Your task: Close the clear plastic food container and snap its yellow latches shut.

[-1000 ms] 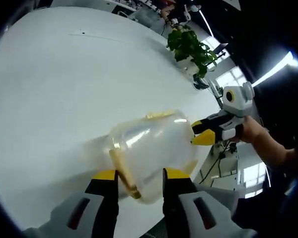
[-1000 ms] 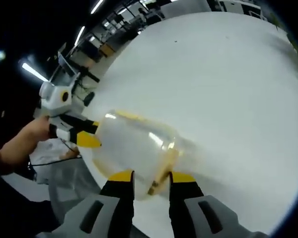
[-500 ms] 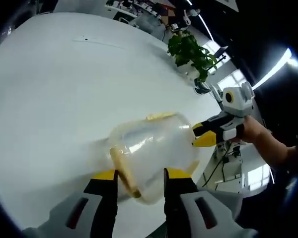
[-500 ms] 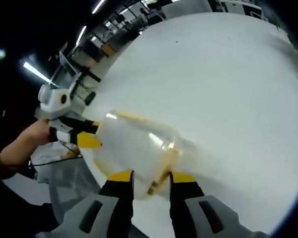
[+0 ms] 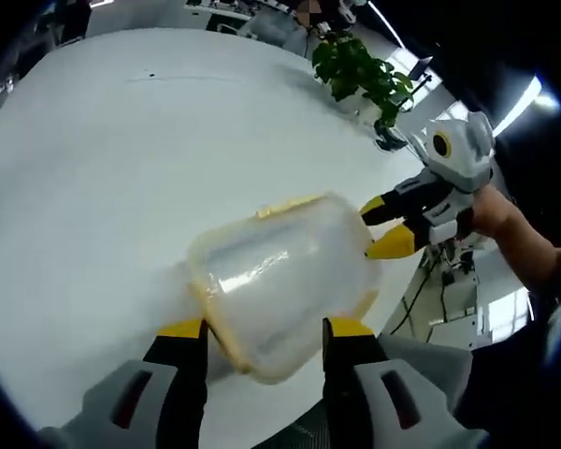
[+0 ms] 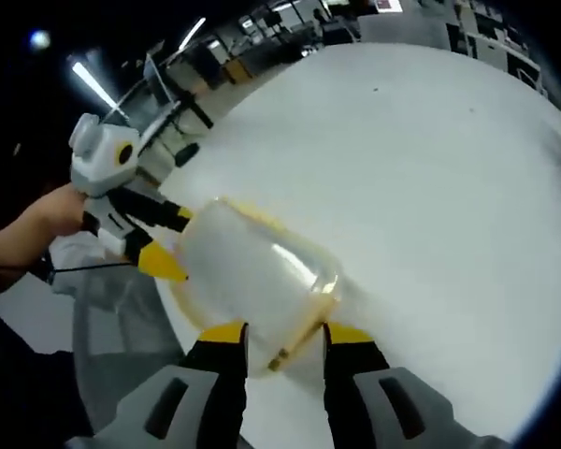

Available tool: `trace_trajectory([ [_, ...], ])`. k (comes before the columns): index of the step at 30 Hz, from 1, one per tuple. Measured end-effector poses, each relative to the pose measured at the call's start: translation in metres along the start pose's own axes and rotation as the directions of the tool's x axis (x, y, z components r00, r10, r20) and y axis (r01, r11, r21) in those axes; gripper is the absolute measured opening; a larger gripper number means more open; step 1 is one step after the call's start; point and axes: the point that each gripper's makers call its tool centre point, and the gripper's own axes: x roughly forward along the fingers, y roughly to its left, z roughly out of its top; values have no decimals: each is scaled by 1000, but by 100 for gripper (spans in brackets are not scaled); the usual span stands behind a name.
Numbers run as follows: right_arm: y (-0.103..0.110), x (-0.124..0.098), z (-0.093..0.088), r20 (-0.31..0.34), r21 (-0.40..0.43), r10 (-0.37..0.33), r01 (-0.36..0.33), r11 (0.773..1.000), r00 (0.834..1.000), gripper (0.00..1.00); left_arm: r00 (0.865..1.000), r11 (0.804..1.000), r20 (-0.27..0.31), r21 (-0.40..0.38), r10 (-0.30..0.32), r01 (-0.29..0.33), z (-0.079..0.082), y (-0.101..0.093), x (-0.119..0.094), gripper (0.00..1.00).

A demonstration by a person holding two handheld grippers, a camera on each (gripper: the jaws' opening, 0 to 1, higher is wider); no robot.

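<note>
Left gripper (image 5: 262, 329): jaws spread, flanking one end of clear food container (image 5: 280, 276) on white desk (image 5: 93, 168), over its yellow latch (image 5: 215, 323). Right gripper (image 6: 279, 329): likewise spread at opposite end. Advice: press both latches squarely inward together. Since earlier frame, container sits slightly rotated.

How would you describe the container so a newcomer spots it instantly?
On the large round white table, look near its edge, between the two yellow-tipped grippers. The clear plastic food container with yellow latches sits there, frosted and boxy; the leafy green potted plant stands far across the table.
</note>
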Motion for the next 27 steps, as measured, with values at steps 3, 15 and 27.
trace_trajectory([
  [3, 0, 1, 0, -8, 1, 10, -10, 1000, 1000, 30, 999, 987, 27, -162, -19, 24, -8, 5, 1, 52],
  [15, -1, -6, 3, -5, -164, -22, 20, 986, 1000, 27, 988, 964, 136, 246, 69, -101, 18, -1, -20, 54],
  [27, 13, -17, 39, 69, -351, 48, -21, 936, 996, 28, 982, 824, 167, 541, 90, -167, 37, -14, -24, 53],
])
